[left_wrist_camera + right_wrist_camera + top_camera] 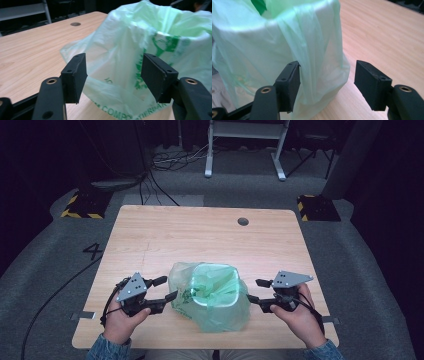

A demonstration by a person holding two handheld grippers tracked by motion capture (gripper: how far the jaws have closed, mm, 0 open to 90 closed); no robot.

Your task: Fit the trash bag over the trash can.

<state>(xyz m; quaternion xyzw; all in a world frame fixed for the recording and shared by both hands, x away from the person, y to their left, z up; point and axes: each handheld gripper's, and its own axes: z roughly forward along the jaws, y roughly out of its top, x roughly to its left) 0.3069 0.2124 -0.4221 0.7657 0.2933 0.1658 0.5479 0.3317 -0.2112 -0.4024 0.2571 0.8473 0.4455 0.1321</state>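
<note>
A small white bin lined with a pale green plastic bag [210, 295] stands near the front middle of the wooden table [150, 235]. The bag's loose film hangs down over the bin's sides, with green print on it [155, 32]. My left gripper [169, 288] is at the bag's left side, its jaws open and pointing at the film [115, 75]. My right gripper [254, 290] is at the bag's right side, also open. In the right gripper view the bag [287, 37] hangs just beyond the gap between the jaws [328, 82], close by one pad, and nothing is clamped.
A round cable hole [243, 221] sits near the table's far edge. Beyond the table are a white stand frame [245, 145], floor cables and two yellow-and-black striped bases [80, 207] [317, 207]. Bare tabletop lies behind the bag.
</note>
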